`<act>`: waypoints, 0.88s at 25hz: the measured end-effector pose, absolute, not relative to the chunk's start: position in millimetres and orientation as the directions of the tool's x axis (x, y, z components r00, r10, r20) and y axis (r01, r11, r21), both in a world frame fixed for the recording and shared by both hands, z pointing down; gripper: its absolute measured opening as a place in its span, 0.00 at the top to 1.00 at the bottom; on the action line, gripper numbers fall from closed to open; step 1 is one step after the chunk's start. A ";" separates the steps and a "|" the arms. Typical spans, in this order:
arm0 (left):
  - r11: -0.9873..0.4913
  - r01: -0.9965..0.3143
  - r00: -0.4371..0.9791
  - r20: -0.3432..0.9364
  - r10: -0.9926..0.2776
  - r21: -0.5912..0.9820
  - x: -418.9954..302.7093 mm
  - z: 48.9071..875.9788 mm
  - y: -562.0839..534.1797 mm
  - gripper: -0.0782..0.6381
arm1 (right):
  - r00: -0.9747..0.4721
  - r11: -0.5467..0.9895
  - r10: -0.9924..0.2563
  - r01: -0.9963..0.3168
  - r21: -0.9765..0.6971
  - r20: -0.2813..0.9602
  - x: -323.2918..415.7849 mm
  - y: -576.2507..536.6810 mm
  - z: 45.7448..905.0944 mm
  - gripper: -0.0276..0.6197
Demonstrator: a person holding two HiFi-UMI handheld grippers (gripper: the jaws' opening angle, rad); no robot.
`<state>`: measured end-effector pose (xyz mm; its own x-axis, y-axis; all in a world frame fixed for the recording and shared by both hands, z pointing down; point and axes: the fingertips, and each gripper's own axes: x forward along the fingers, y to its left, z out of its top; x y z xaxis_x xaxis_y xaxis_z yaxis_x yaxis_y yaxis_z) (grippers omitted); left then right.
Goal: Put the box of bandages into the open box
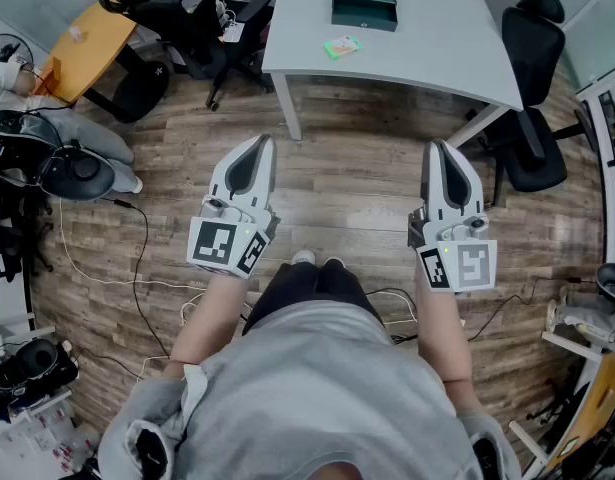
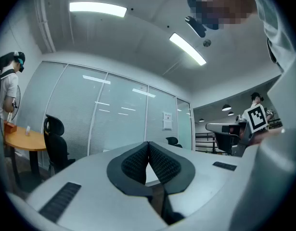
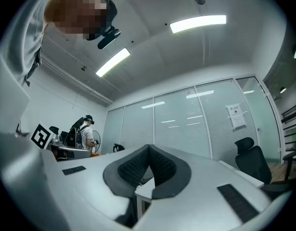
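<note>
On the white table [image 1: 437, 48] at the top of the head view lies the small green box of bandages [image 1: 341, 46]. Just behind it stands the dark green open box [image 1: 364, 4]. My left gripper [image 1: 258, 144] and right gripper [image 1: 436, 149] hang over the wooden floor, well short of the table, both pointing towards it. Each has its jaws shut with nothing between them. In the left gripper view the tips [image 2: 148, 143] meet, and the right gripper view shows its tips [image 3: 148, 146] closed too. Both gripper views tilt up at the ceiling and glass walls.
Black office chairs stand left [image 1: 202, 23] and right [image 1: 532, 88] of the table. An orange round table [image 1: 87, 48] sits at far left. Cables [image 1: 137, 268] trail across the floor, and equipment racks line both side edges. Another person [image 3: 83, 134] stands in the distance.
</note>
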<state>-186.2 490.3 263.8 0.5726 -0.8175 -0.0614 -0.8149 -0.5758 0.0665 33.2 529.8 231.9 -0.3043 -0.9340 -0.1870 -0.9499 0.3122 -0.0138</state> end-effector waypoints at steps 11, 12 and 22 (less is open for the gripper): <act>-0.557 -0.828 0.553 -0.066 -0.831 0.066 -174.6 262.7 485.7 0.87 | -0.323 0.355 -0.911 -0.931 -0.089 -0.256 49.1 527.0 218.8 0.88; -0.551 -0.832 0.547 -0.068 -0.834 0.066 -174.1 262.2 485.2 0.87 | -0.326 0.359 -0.909 -0.929 -0.090 -0.261 50.6 526.0 218.1 0.88; -0.526 -0.846 0.521 -0.074 -0.850 0.087 -174.2 267.5 455.5 0.87 | -0.351 0.393 -0.895 -0.913 -0.112 -0.276 55.6 493.7 221.3 0.88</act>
<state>-174.2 455.5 267.5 0.5210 -0.8504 -0.0736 -0.8461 -0.5259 0.0871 55.6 493.7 221.3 -0.3507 -0.8948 -0.2761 -0.9128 0.3925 -0.1125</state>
